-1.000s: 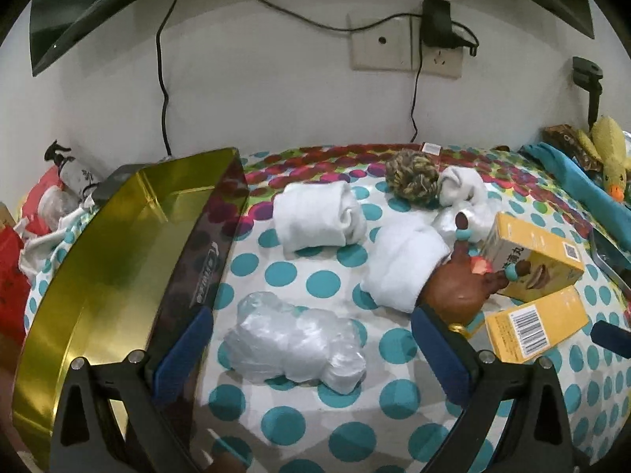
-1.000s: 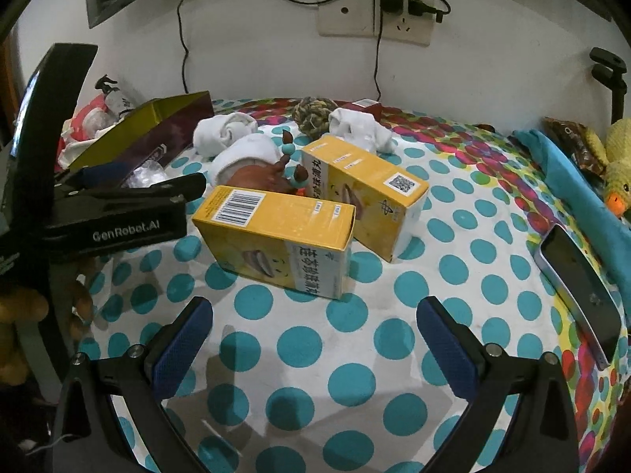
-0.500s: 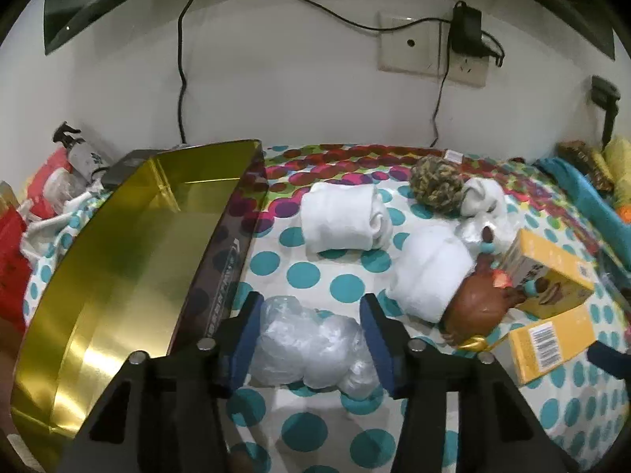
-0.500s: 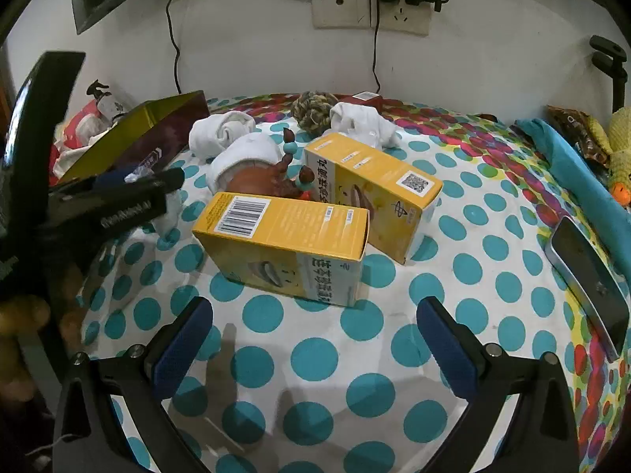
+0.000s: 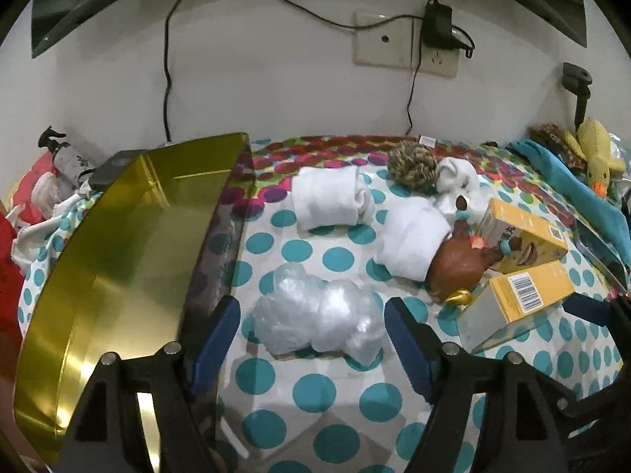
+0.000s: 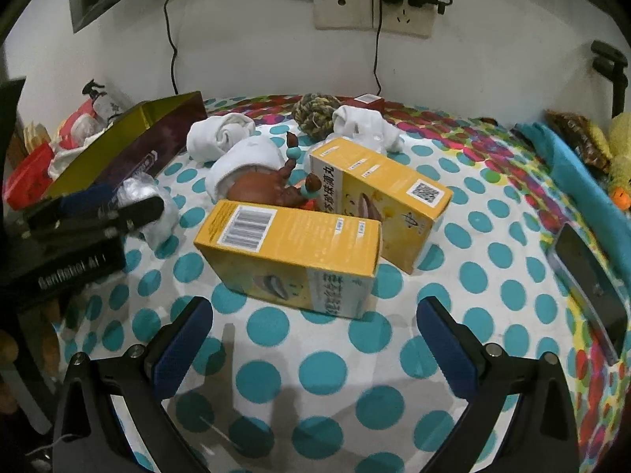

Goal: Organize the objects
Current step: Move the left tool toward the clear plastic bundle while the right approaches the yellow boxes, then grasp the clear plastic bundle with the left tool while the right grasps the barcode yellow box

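A crumpled clear plastic bag (image 5: 315, 311) lies on the dotted cloth between the fingers of my left gripper (image 5: 311, 333); the jaws straddle it with gaps on both sides. The gold box (image 5: 118, 260) stands open just to its left. My right gripper (image 6: 313, 339) is open and empty, just short of the near yellow carton (image 6: 288, 252). A second yellow carton (image 6: 378, 193) lies behind it. A brown toy (image 6: 264, 189), rolled white towels (image 5: 331, 197) and a rope ball (image 5: 412, 165) lie further back.
A phone (image 6: 591, 272) lies at the right edge of the table, with a blue cloth (image 6: 583, 181) and a yellow duck toy (image 5: 595, 157) beyond it. Clutter with a red bag (image 6: 27, 173) sits at the far left. Cables hang from a wall socket (image 5: 406, 43).
My left gripper closed in around the plastic bag, then widened again and stands a little further back. The right gripper has crept slightly towards the near carton.
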### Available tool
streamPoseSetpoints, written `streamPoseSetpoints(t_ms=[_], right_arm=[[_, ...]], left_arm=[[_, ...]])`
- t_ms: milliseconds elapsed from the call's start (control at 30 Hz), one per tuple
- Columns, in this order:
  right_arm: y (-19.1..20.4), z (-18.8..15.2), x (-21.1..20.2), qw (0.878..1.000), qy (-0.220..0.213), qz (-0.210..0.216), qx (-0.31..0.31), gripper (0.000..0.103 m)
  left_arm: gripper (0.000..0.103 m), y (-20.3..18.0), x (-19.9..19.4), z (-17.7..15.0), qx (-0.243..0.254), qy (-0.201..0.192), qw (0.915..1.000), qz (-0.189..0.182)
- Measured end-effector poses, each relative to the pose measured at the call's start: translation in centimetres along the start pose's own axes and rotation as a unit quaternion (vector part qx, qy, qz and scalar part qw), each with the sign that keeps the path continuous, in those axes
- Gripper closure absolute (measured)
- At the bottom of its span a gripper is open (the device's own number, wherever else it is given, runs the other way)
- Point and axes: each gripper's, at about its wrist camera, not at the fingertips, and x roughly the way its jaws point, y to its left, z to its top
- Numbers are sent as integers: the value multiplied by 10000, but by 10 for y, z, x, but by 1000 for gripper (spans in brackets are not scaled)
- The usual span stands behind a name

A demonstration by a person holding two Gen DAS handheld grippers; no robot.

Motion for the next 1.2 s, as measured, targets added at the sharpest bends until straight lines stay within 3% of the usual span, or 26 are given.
streamPoseSetpoints(t_ms=[233,300,367,400,567,633,700,800,967,1100,1200], right_arm=[[1,6,13,9999,136,-12,73,0],[1,7,15,9998,179,17,85,0],[0,4,8,9999,149,1,36,0],[-2,3,5,9999,90,-24,57,0],[-6,-2,3,9995,51,152,260,0],[-4,-5,3,9996,69,164,209,0],[-4,-7,2,9995,43,221,216,0],[-7,-6,0,9990,12,311,309,0],[-7,-8,1,9984,26,449,347,0],[-9,-7,2,9981,30,491,373,0],[-12,-7,1,9981,34,475,384,0]], left_arm=[[25,-5,11,6,162,-23,9998,95],[25,-1,4,3,-14,-12,10000,-82],[25,12,-17,-6,-395,-328,9972,-546],[24,16,-20,-10,-492,-378,9964,-585],[24,11,-22,-14,-203,-287,9979,-539],[23,8,-36,-15,-242,-477,9948,-865],[23,0,-38,-15,-7,-477,9975,-515],[23,1,-26,-17,-190,-218,9979,-571],[23,-4,-6,-13,24,-187,9998,-47],[20,-10,10,0,50,-45,10000,-72],[20,-10,1,-1,20,-134,9985,-535]])
